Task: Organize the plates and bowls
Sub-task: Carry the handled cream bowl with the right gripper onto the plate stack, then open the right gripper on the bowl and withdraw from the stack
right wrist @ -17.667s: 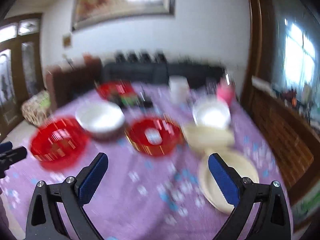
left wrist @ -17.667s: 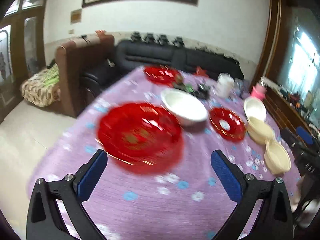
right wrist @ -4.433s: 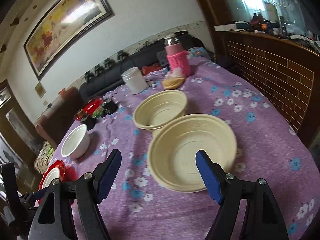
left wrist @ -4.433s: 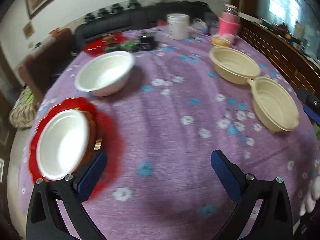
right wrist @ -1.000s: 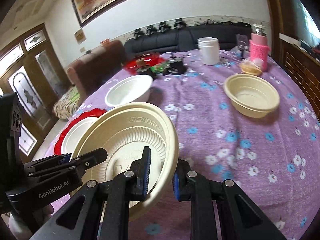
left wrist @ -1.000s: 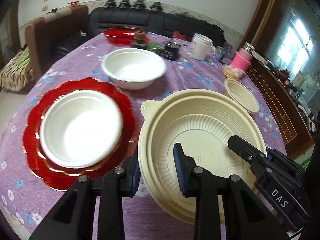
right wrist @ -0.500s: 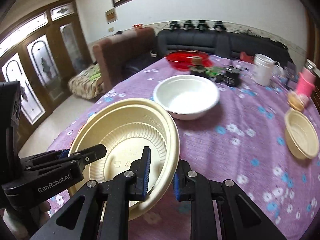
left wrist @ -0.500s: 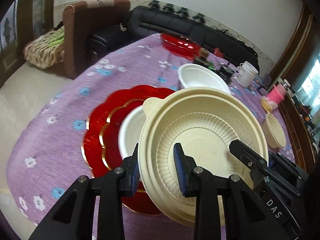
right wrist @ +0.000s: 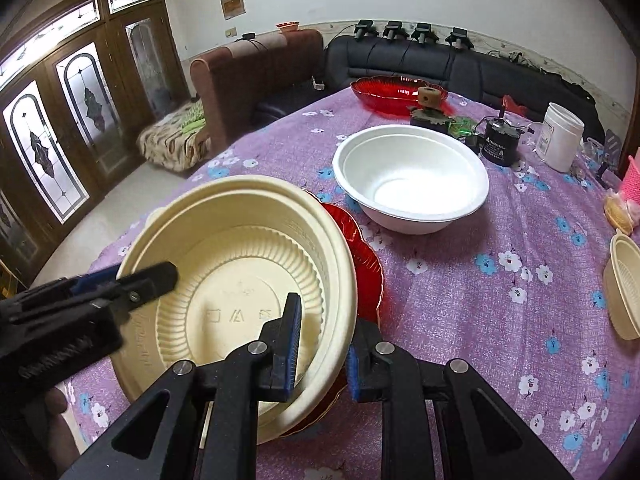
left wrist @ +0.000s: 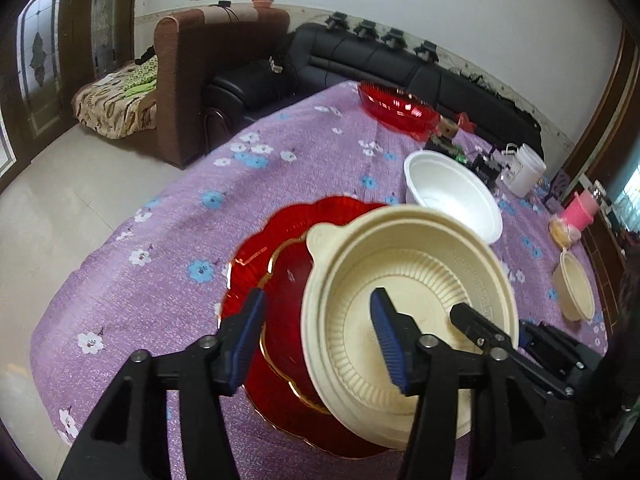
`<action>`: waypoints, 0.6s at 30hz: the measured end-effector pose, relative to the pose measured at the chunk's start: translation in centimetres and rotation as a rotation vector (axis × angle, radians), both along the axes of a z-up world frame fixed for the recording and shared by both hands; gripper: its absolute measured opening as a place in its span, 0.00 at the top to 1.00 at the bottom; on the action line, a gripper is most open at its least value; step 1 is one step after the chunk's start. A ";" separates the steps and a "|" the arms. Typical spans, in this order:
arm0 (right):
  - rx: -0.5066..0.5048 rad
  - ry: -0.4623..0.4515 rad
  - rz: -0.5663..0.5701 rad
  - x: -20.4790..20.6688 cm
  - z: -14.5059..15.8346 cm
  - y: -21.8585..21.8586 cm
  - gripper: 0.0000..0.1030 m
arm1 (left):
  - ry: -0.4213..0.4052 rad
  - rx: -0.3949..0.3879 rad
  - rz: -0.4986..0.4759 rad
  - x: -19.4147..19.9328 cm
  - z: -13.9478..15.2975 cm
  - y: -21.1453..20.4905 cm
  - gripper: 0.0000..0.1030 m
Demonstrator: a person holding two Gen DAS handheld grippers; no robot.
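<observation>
Left wrist view: left tool (left wrist: 318, 332) was opening, its pads off the cream bowl (left wrist: 408, 316), whose rim stood between them.
Right tool (right wrist: 320, 344): clamped on the bowl's near rim.
Change: a second earlier both tools gripped it; now it sat over the red plate (left wrist: 280, 280) on the counter (left wrist: 180, 216), likely placed.
Writing: embossed marks on the bowl's base, unreadable.

- round table (right wrist: 460, 288) under a purple flowered cloth
- red scalloped plate (left wrist: 280, 280)
- white bowl (right wrist: 410, 184)
- small cream bowl (left wrist: 576, 290)
- red dish (right wrist: 394, 92)
- white jar (right wrist: 562, 136)
</observation>
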State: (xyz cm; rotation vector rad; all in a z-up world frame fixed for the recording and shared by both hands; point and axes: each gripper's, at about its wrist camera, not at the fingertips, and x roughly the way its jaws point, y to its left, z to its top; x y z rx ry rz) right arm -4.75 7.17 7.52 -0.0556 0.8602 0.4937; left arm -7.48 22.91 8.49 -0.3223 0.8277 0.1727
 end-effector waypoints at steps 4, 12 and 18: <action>-0.010 -0.021 -0.007 0.2 -0.3 0.2 0.77 | -0.027 -0.010 0.029 -0.4 0.5 0.8 0.36; 0.046 -0.092 -0.022 0.1 0.9 -0.1 0.36 | -0.015 -0.006 0.033 -0.5 0.5 1.0 0.32; 0.076 -0.133 -0.049 -0.6 2.3 -1.2 0.32 | -0.028 0.053 0.032 -1.3 1.0 0.1 0.30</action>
